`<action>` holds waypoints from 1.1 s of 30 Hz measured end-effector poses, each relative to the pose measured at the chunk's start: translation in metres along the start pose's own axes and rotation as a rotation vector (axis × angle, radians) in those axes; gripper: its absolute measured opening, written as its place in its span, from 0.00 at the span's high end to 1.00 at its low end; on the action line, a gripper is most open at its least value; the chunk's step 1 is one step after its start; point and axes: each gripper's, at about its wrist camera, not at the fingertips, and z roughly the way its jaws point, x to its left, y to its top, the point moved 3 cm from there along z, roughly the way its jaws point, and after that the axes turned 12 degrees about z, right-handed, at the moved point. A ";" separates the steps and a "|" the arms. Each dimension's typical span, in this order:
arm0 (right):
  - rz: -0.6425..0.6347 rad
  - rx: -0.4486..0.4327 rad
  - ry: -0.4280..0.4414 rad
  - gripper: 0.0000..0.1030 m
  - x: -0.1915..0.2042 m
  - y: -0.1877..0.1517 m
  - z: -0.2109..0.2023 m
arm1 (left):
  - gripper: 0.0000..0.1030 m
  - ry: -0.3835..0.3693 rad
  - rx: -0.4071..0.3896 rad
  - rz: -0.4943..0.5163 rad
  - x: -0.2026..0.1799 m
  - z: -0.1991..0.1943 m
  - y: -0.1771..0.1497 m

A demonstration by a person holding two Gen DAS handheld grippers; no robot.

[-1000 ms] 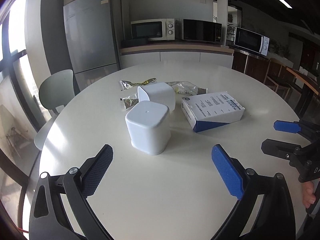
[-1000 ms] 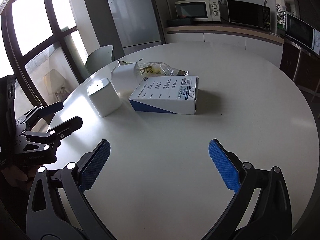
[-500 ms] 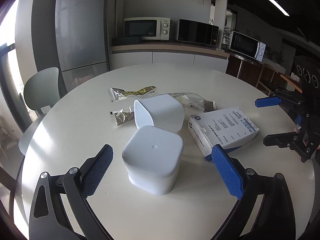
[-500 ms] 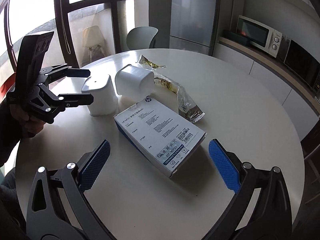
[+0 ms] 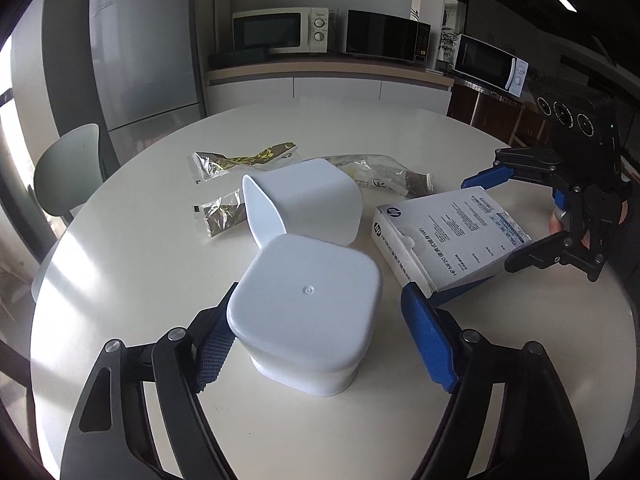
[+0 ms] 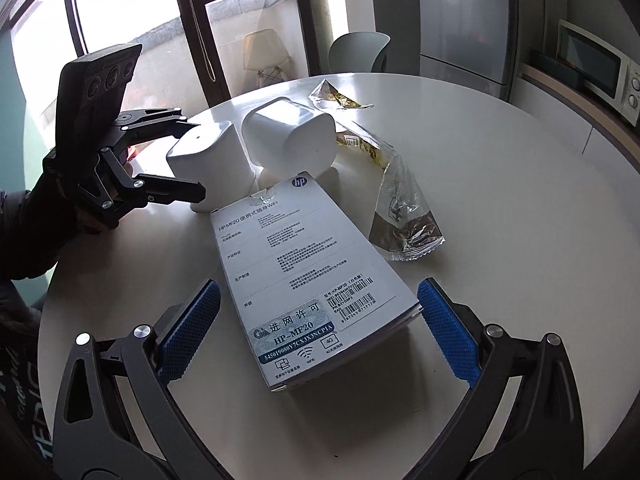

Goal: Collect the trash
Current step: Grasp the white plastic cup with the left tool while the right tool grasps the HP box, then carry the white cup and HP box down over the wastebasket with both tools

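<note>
Altogether: two white tubs (image 5: 306, 312), one box (image 5: 448, 236), three wrappers (image 5: 244, 160).

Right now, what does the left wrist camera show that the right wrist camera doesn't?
Only the left wrist view shows the small dark wrapper beside the tipped white tub and the black microwave. Only the right wrist view shows the window and the box's barcode label. Both show the upside-down white tub between the closing left claw, and the HP box between the open right claw.
</note>
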 end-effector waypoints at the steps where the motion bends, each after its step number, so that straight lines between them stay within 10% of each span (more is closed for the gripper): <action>1: -0.005 0.021 0.006 0.08 0.000 0.000 0.003 | 0.38 -0.004 0.020 -0.014 0.003 0.004 -0.001; 33: 0.265 -0.230 -0.265 0.24 0.088 -0.057 -0.060 | 0.38 0.029 -0.025 0.026 -0.057 -0.079 -0.026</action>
